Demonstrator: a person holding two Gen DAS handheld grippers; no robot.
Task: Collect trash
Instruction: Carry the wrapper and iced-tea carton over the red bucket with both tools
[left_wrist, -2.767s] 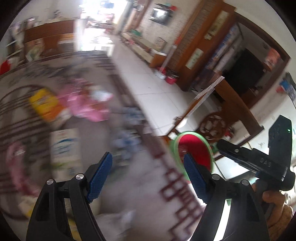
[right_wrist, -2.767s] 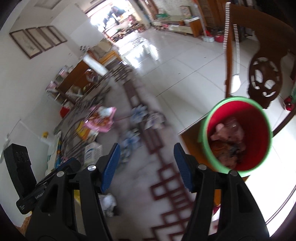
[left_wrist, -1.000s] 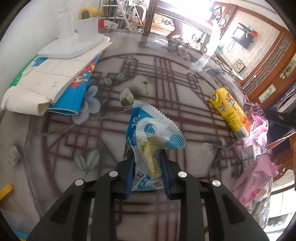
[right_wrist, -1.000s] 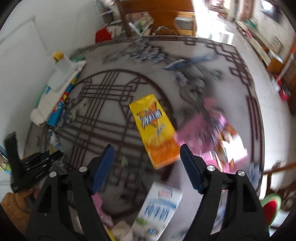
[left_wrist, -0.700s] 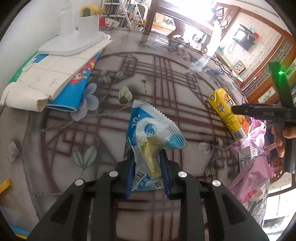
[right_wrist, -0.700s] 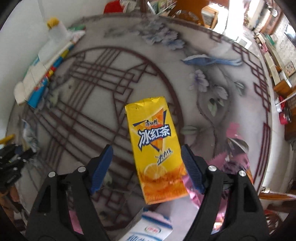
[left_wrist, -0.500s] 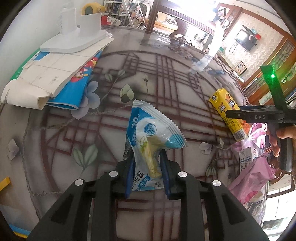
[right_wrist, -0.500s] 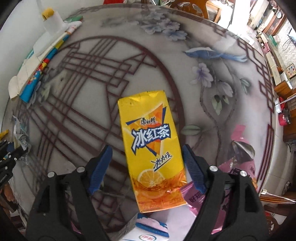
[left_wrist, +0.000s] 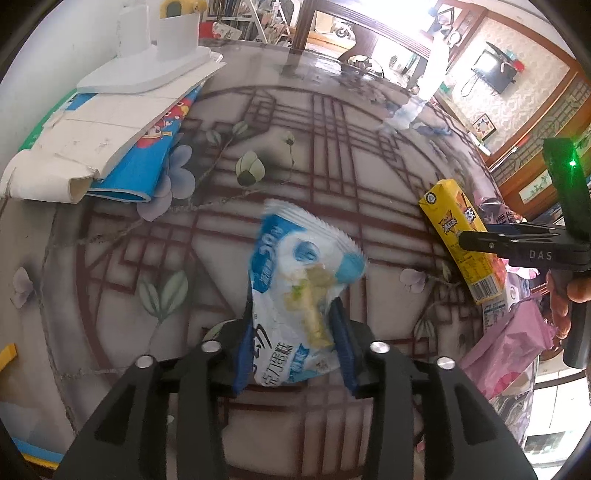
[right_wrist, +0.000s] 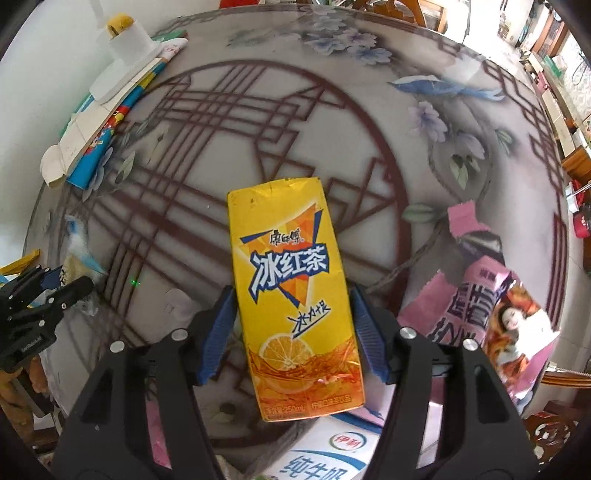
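From the left wrist camera, the left hand-held gripper (left_wrist: 293, 341) points down at the counter (left_wrist: 332, 155). A blue and white wrapper (left_wrist: 295, 295) sits between its blue pads. The jaws have just been opening, and the wrapper looks blurry. I cannot tell if the pads touch it now. There is a small gap on the right side. The wrapper's top stands up in front of the gripper. To the left lie some white cards (left_wrist: 92, 129) on a blue sheet (left_wrist: 147, 162), and a white stand (left_wrist: 155, 55) rests on top of them. To the right lies a yellow carton (left_wrist: 461, 240) on the counter. The right hand-held gripper (left_wrist: 480, 242) reaches in from the right edge over it. Pink wrappers (left_wrist: 506, 347) lie near the counter's right edge.

From the right wrist camera, the right hand-held gripper (right_wrist: 291, 336) points down at the yellow carton (right_wrist: 291, 295). The carton lies flat on the counter (right_wrist: 258, 129), between the two blue pads. The jaws have just been closing, but they are open now, with a thin gap on each side of the carton. A pink wrapper (right_wrist: 480, 295) lies to the right. A white milk box (right_wrist: 332, 450) lies just below the carton. The left hand-held gripper (right_wrist: 55, 284) shows at the left edge.
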